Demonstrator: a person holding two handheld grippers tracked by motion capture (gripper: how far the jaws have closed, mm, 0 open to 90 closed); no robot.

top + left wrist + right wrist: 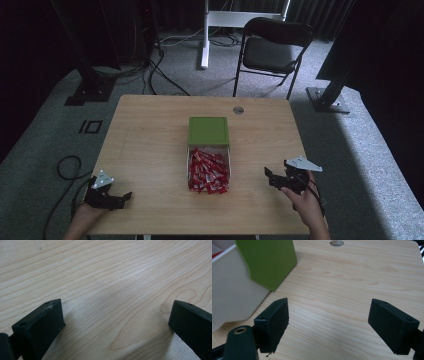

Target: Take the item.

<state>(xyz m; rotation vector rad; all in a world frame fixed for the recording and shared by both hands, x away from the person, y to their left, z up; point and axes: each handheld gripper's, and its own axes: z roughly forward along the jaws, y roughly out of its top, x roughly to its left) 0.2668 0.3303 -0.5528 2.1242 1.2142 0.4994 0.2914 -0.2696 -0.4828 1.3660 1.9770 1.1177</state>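
Observation:
A white box sits mid-table, half covered by a slid-back green lid, and it holds several red packets. My left gripper rests at the table's front left, open, with bare wood between its jaws. My right gripper is at the front right, just right of the box, open and empty. In the right gripper view the white box wall and green lid stand to the left of the jaws.
The wooden table has a round cable hole near its far edge. A black folding chair and a white stand are behind the table. Black frame posts stand on the carpet at both sides.

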